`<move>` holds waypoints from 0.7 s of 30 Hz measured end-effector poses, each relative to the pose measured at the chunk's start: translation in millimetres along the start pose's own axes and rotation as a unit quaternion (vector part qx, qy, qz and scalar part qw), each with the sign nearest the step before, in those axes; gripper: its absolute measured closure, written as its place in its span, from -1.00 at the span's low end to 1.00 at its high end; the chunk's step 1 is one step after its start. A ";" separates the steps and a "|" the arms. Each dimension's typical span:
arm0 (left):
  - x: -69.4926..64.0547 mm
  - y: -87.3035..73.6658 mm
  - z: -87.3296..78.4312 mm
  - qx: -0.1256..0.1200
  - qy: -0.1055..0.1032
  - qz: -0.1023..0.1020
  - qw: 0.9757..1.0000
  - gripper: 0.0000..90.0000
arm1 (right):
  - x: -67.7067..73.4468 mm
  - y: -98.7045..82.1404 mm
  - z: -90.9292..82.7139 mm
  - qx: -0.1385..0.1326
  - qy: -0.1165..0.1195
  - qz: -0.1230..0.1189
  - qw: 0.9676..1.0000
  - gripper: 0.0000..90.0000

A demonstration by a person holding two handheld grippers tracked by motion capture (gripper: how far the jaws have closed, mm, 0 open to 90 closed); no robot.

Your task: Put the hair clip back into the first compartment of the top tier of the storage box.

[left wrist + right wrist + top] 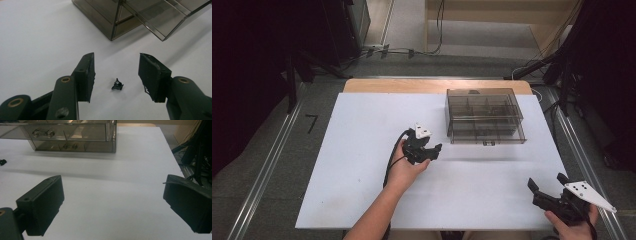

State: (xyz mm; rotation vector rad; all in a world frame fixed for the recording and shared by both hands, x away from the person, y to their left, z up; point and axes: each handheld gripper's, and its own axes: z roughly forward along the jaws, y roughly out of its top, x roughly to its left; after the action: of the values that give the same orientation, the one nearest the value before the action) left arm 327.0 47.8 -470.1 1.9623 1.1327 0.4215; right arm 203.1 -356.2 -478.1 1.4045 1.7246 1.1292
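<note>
A small black piece (117,84) lies on the white board (357,170). My left gripper (432,150) (117,57) is low over the board, with its jaws on either side of the piece. The pads stand apart from it and do not touch it, so the gripper is open. A smoky clear drawer box (484,116) (112,20) stands just beyond, with one drawer (160,17) pulled out. My right gripper (546,181) (113,180) rests near the board's front right corner, open wide with nothing between its jaws.
The drawer box (72,135) has small metal handles on its drawer fronts. A wooden table edge (437,86) runs behind the board. Cables and black stands (562,60) lie on the floor at the back and right. A small dark thing (2,162) sits at the left edge of the right gripper view.
</note>
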 end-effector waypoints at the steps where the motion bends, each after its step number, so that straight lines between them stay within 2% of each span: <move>1: 0.0 0.4 0.9 0.003 0.000 -0.001 1.000 0.09 | 0.1 0.0 0.1 0.001 0.000 0.001 1.000 -0.96; 8: 0.8 2.0 8.6 0.035 -0.006 -0.008 0.999 0.23 | -0.3 -0.2 0.9 0.004 -0.001 0.002 1.000 -0.96; 10: 0.5 2.7 10.2 0.047 -0.002 -0.004 0.999 0.28 | -0.5 -0.3 1.1 0.005 -0.001 0.003 1.000 -0.96; 21: -0.4 2.5 20.5 0.076 -0.013 -0.012 0.997 0.37 | -0.4 -0.2 1.2 0.005 0.000 0.005 1.000 -0.96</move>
State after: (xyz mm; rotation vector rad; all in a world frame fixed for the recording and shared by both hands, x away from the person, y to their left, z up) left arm 341.0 36.9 -480.7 2.0763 1.2007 0.3028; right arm 204.1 -356.3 -478.8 1.4205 1.7286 1.1273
